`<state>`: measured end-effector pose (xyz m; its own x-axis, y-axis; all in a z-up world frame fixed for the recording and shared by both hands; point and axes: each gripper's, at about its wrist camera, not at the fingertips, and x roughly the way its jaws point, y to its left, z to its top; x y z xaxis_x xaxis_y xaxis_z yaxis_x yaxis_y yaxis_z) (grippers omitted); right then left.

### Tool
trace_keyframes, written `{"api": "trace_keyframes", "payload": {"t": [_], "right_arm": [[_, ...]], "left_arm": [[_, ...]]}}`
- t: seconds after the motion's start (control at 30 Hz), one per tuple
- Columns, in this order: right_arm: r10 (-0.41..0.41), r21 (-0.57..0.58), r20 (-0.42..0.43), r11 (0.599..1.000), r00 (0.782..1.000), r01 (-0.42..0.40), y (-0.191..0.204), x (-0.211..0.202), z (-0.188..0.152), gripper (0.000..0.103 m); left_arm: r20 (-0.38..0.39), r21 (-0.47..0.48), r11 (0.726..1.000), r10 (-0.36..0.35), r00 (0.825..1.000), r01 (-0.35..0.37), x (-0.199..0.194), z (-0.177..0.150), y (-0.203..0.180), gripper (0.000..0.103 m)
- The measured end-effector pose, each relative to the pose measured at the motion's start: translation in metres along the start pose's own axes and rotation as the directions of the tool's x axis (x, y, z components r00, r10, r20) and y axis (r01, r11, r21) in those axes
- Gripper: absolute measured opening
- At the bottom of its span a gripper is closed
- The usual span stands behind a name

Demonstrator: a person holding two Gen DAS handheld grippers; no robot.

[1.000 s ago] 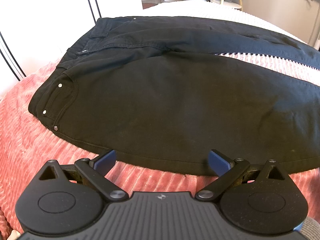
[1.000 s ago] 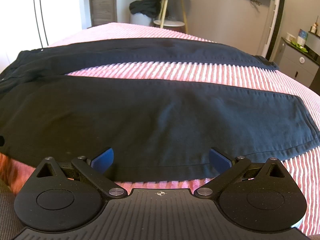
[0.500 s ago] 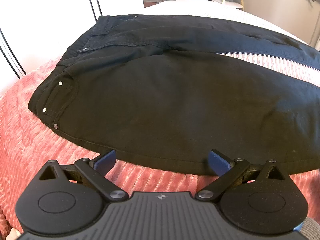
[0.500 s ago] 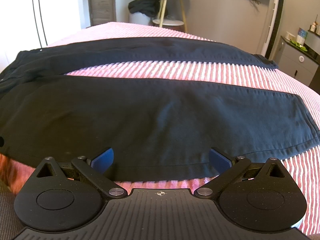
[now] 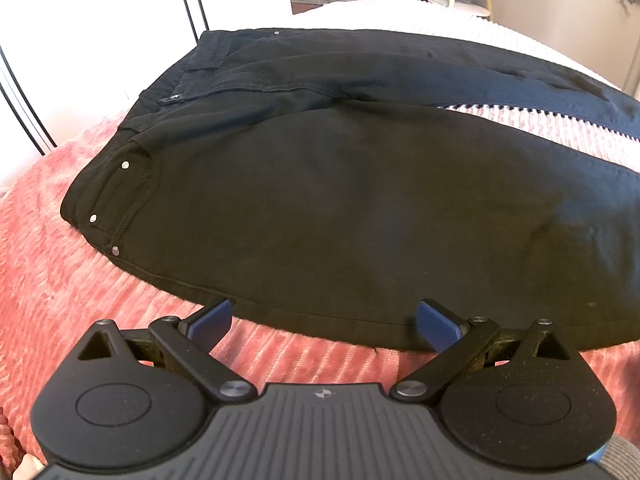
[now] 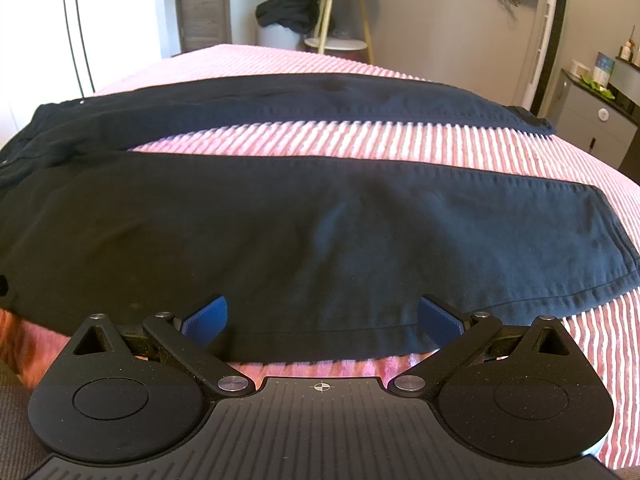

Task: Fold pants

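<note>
- Bedspread [image 5: 48, 280], pink and ribbed, covers the bed and carries everything here; its broad flat top serves as the folding surface.
- Pants [image 5: 360, 208], black, lie spread flat across the bedspread, the waistband toward its left edge and both legs running toward its right edge. The legs are parted, with a strip of ribbed cover showing between them, so no fold has been made yet by the look of it.
- Near leg [image 6: 320, 240] lies along the near edge of the bedspread, its hem [image 6: 616, 248] toward the right; probably it is to be lifted over the far leg [image 6: 360, 100].
- Left gripper [image 5: 324, 322] hovers at the near seam below the hip, jaws wide apart and holding nothing.
- Right gripper [image 6: 322, 322] sits further down the same seam, jaws likewise wide and empty; the spacing suggests a two-point lift.
- Pocket rivets [image 5: 125, 165] mark the waist end.
</note>
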<state>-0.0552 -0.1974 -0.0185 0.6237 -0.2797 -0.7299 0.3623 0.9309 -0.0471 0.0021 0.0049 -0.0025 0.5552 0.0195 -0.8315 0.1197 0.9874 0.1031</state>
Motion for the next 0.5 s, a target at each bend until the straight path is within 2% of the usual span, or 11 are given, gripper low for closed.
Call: {"api": "trace_keyframes", "payload": {"t": [0.5], "right_arm": [[0.007,0.012,-0.005,1.0,1.0,-0.007,-0.0009,-0.0004,0.0013,0.103]], "left_arm": [[-0.006,-0.01,1.0,0.01,1.0,-0.01,0.0004,0.0009,0.0018,0.099]]}}
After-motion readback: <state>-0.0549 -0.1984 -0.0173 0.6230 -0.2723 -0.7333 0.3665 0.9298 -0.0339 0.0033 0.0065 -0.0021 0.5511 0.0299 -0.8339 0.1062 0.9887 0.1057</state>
